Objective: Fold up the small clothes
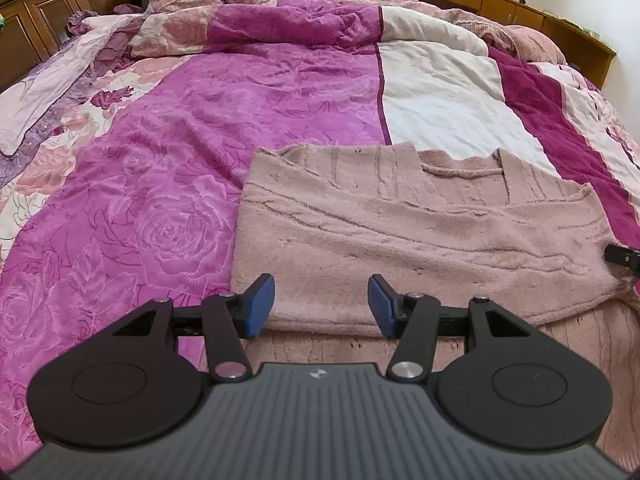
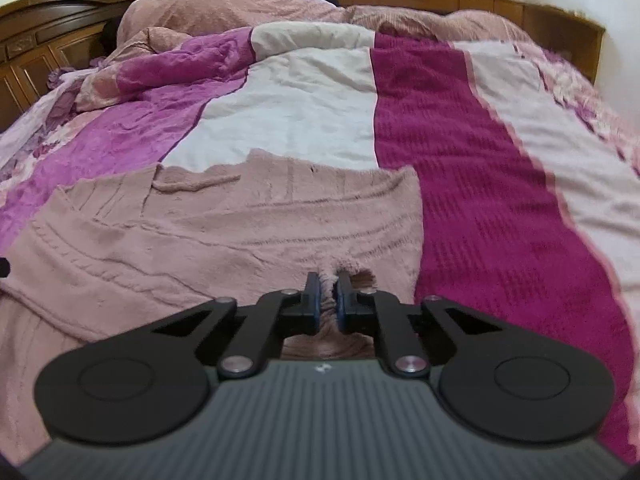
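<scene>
Fuzzy pink garment (image 2: 240,236) fabric is pinched between the closed jaws of the right gripper (image 2: 328,304), low centre of the right view. Left gripper (image 1: 321,306) is held open over the garment's near edge, lower centre. Garment is spread on the striped quilt (image 1: 160,160); wooden headboard (image 1: 36,16) at upper left.

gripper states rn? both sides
Left gripper: open, fingers apart over the near edge of the pink fuzzy garment, holding nothing.
Right gripper: closed, pinching a fold of the same garment.
</scene>
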The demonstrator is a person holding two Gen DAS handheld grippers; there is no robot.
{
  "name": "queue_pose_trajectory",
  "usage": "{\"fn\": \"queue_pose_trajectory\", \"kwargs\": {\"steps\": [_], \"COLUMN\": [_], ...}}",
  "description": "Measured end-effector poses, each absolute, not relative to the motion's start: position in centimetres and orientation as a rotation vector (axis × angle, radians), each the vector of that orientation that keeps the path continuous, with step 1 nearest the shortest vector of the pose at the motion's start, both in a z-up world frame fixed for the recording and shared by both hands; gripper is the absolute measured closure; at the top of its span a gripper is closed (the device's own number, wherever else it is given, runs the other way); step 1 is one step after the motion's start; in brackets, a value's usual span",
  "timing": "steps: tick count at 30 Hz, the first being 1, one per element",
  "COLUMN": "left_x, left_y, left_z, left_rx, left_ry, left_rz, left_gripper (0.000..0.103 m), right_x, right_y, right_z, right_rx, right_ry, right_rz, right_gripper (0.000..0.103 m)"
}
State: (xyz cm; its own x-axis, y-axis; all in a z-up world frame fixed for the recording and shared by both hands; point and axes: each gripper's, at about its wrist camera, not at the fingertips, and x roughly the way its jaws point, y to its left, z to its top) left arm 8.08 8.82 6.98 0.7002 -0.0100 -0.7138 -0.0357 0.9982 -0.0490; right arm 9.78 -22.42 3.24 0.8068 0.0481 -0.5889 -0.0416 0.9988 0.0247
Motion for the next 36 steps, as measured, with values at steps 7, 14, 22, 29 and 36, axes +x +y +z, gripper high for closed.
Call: {"fn": "queue_pose_trajectory", "kwargs": {"steps": [7,14,22,29,36], "left_x": [9.6,12.9,14.8,14.8,12.0], "left_y": [8.8,8.4,8.6,10.0,9.0], "left_z": [7.9,5.6,1.7,2.2,4.3], "left_rx": [-0.056,0.023,0.094,0.029,0.064], "left_ry": [0.686,0.611,0.669,0.695,0.698], "left_rz": [0.066,0.168,0.198,0.172,0.105], "left_gripper": [0.043,0.043,0.033,0.031,0.031], "right_x": [8.2,9.6,13.3,12.7,8.9], "right_y": [-20.2,-21.9,-26.2,-26.5,-26.0], "right_z": [10.6,8.4,-0.9,1.3,3.5], "right_rx": [-0.078,-0.106,0.009,0.09,0.169], "right_ry": [0.355,0.345,0.576,0.587,0.532], "right_rz": [0.066,-0.07,-0.16,-0.156,-0.088], "right_gripper": [0.094,0.094,0.089,0.088,0.085]}}
